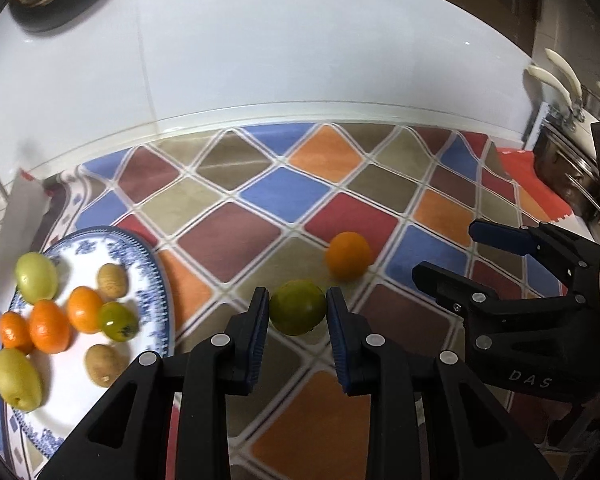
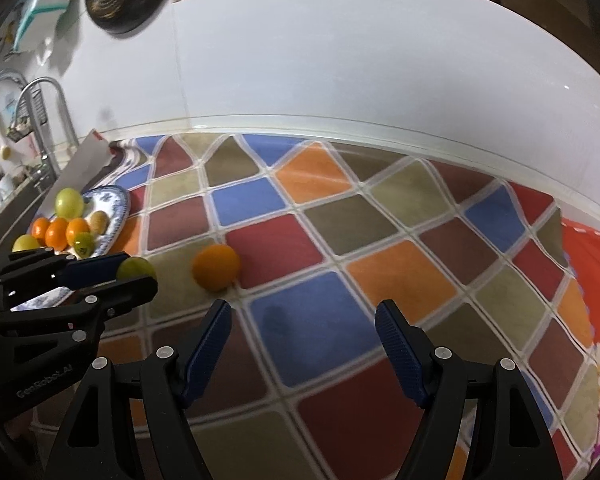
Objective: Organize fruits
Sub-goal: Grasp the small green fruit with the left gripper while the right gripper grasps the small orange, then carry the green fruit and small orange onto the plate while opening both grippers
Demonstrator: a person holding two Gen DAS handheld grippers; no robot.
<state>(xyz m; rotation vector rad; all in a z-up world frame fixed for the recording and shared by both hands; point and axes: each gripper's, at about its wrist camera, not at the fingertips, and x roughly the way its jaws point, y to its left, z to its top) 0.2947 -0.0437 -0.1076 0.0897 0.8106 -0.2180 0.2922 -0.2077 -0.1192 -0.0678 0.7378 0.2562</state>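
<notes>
Left gripper clamped on a green fruit, pads pressing both sides, over the checkered mat. Orange just beyond it on the mat. Plate at left holds eight more fruits.

Right wrist view: right gripper spread wide, nothing between the fingers; orange ahead-left of it, plate far left.

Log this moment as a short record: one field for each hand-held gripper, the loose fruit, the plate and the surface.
left hand-held gripper: shut on the green fruit
right hand-held gripper: open, nothing between its fingers
loose fruit: one orange fruit on the mat, beyond both grippers
plate: blue-patterned, holds orange, green and brown fruits
surface: checkered mat against a white wall
</notes>
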